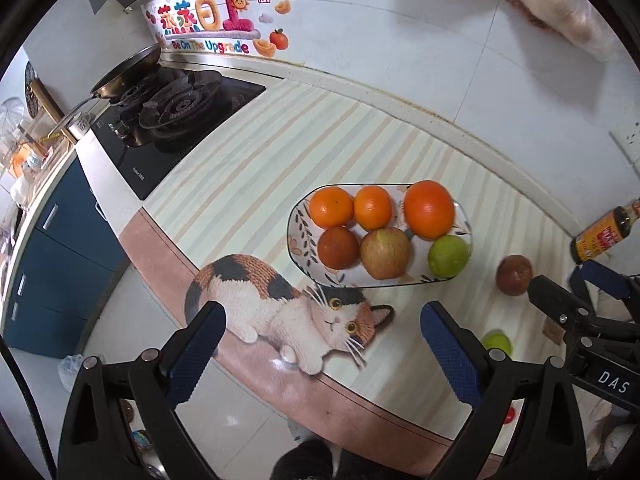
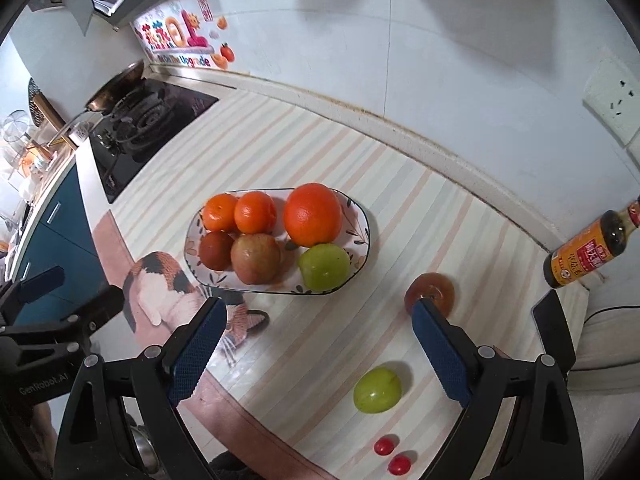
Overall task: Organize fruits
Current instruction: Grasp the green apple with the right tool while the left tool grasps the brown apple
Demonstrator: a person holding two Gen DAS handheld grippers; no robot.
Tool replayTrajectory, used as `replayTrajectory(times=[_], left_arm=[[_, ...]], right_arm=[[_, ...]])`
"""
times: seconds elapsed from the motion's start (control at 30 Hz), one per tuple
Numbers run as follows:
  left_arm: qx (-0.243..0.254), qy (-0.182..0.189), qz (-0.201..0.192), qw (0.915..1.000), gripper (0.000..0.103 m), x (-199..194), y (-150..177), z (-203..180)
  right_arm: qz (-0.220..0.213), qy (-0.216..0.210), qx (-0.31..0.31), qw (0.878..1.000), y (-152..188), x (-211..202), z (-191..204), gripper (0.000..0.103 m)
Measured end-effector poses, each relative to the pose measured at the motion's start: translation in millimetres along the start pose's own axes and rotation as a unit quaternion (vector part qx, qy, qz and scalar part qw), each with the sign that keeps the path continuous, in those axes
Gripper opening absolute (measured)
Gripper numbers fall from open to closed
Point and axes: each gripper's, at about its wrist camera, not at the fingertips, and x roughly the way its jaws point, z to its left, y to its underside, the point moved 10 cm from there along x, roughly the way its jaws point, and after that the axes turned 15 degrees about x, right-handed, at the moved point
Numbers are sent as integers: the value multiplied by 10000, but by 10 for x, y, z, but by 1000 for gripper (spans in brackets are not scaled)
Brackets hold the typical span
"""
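Note:
An oval patterned plate (image 1: 298, 220) (image 2: 362, 220) on the striped mat holds three oranges, a dark red fruit, an apple (image 1: 385, 253) (image 2: 255, 258) and a green apple (image 1: 448, 255) (image 2: 323, 266). A reddish apple (image 1: 514, 274) (image 2: 430, 290) lies on the mat right of the plate. A small green fruit (image 1: 498, 342) (image 2: 377, 390) and two cherry tomatoes (image 2: 394, 456) lie nearer the front edge. My left gripper (image 1: 322, 344) is open and empty above the cat picture. My right gripper (image 2: 316, 346) is open and empty above the mat, left of the reddish apple.
A gas stove (image 1: 176, 116) with a pan (image 1: 128, 70) stands at the far left. A sauce bottle (image 1: 604, 232) (image 2: 588, 250) stands at the right by the wall. A wall socket (image 2: 612, 100) is above it. The counter edge runs below the cat picture (image 1: 280, 312).

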Motion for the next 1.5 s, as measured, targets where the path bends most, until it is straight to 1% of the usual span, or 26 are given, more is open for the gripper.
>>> replayTrajectory(times=[0.13, 0.33, 0.47, 0.57, 0.63, 0.7, 0.73, 0.8, 0.87, 0.97, 1.07, 1.13, 1.17, 1.2, 1.23, 1.27, 1.37, 1.5], left_arm=[[-74, 0, -130, 9999, 100, -159, 47, -28], [-125, -9, -243, 9996, 100, -298, 76, -52], [-151, -4, -253, 9996, 100, -319, 79, -68], [-117, -2, -170, 9998, 100, -254, 72, -138], [1, -50, -12, 10000, 102, -126, 74, -214], [163, -173, 193, 9995, 102, 37, 90, -310], [249, -200, 345, 9989, 102, 143, 107, -368], [384, -112, 596, 9974, 102, 321, 136, -498], [571, -36, 900, 9943, 102, 536, 180, -664], [813, 61, 1215, 9892, 102, 804, 194, -883], [999, 156, 1489, 9837, 102, 1020, 221, -1035], [1072, 150, 1615, 9809, 102, 1129, 226, -1093], [1084, 160, 1661, 9800, 102, 1163, 228, -1111], [1083, 177, 1703, 9793, 102, 1195, 227, -1128], [1083, 198, 1747, 9785, 102, 1225, 226, -1154], [1079, 227, 1784, 9777, 102, 1250, 212, -1185], [1028, 370, 1746, 9786, 102, 1272, 82, -1338], [1086, 895, 1611, 9769, 102, 1304, -207, -1787]], right_arm=[[-94, -83, 24, 9999, 61, -181, 11, 96], [-187, -199, 50, 9996, 142, -380, 14, 96], [-166, -305, 124, 9993, 156, -410, -13, 96], [-34, -431, 420, 9982, 147, -341, -161, 98], [126, -375, 633, 9972, 149, -214, -366, 98], [303, -153, 766, 9965, 180, -36, -627, 98], [458, 49, 809, 9957, 229, 108, -796, 98], [831, 322, 832, 9925, 346, 361, -1029, 98], [1252, 503, 898, 9868, 513, 645, -1250, 98], [1659, 495, 943, 9804, 726, 921, -1373, 98], [2130, 285, 1078, 9707, 982, 1232, -1362, 98], [2274, 180, 1181, 9665, 1081, 1365, -1332, 95], [2333, 145, 1205, 9648, 1121, 1415, -1311, 90], [2399, 62, 1236, 9629, 1158, 1476, -1282, 80], [2467, 6, 1264, 9608, 1203, 1541, -1262, 72], [2510, 16, 1269, 9596, 1244, 1583, -1255, 61], [2313, -12, 1256, 9648, 1213, 1507, -1309, 60], [2002, 173, 1476, 9684, 1034, 1322, -1633, 60]])
